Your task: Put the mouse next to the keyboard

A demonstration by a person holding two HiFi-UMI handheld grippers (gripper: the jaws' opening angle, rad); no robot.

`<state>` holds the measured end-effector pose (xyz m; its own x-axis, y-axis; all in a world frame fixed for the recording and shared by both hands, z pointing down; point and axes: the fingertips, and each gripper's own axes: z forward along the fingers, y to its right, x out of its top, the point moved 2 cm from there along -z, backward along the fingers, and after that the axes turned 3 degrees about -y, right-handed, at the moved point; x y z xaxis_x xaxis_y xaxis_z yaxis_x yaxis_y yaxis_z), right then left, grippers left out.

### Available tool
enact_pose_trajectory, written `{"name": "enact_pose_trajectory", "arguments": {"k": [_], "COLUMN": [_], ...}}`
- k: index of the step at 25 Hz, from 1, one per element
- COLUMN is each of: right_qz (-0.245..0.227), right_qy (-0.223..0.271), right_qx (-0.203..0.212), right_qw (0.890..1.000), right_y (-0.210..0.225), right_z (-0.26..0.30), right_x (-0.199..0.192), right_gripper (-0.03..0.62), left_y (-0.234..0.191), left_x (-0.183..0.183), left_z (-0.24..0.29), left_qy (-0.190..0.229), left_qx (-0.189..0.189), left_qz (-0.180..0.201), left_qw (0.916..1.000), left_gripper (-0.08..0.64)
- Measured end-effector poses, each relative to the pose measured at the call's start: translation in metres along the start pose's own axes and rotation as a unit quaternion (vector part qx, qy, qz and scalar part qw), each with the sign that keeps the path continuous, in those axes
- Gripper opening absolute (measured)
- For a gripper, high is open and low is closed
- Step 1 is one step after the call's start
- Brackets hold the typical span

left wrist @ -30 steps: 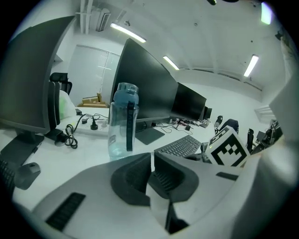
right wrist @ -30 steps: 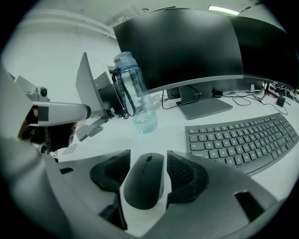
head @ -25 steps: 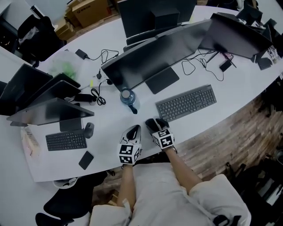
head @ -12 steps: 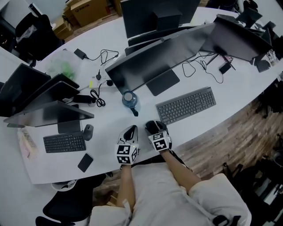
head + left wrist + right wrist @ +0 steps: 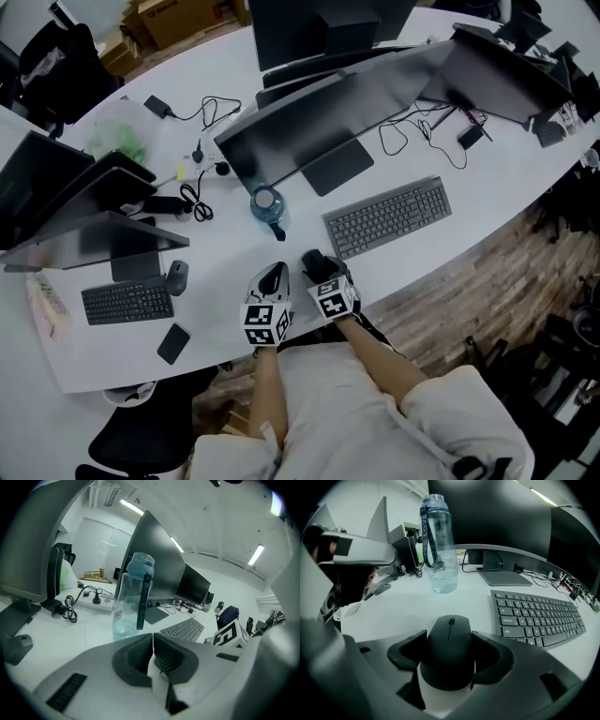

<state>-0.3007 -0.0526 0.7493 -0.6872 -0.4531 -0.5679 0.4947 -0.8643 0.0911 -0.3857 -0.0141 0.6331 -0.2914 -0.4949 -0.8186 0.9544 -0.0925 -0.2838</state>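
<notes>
Black, the mouse (image 5: 449, 660) is clasped at its flanks by the pads (image 5: 404, 654) of the right gripper (image 5: 448, 641), whose wide-set jaws have just been closing, low at the near edge of the table (image 5: 393, 606), though whether it rests there or is lifted cannot be told; the left gripper (image 5: 153, 641), clenched on nothing, is held just to the left. The mouse's long axis is pointed straight ahead along the jaws, and the keyboard (image 5: 539, 618) is found just right of it and slightly farther, so the right gripper is judged the nearer for the placing.
</notes>
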Motion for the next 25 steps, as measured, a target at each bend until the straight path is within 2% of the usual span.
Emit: {"name": "enact_pose_trajectory", "arguments": {"k": [5, 21, 25], "right_qz": [0.021, 0.027, 0.030], "right_qy": [-0.004, 0.032, 0.033], "right_qx": [0.006, -0.002, -0.003], "right_qw": [1.000, 0.999, 0.999], "right_y": [0.000, 0.010, 0.013], "right_z": [-0.006, -0.027, -0.029], "right_x": [0.000, 0.025, 0.028], "right_gripper": [0.305, 0.305, 0.305], "left_y": [0.001, -0.001, -0.002], "left_x": [0.001, -0.002, -0.004], "left_z": [-0.002, -0.007, -0.007], "left_qy": [0.009, 0.019, 0.010], "left_qx": [-0.001, -0.002, -0.001], "left_qz": [-0.007, -0.018, -0.020], "left_qw": [0.9999, 0.9997, 0.9997], "left_gripper": [0.023, 0.023, 0.023]}}
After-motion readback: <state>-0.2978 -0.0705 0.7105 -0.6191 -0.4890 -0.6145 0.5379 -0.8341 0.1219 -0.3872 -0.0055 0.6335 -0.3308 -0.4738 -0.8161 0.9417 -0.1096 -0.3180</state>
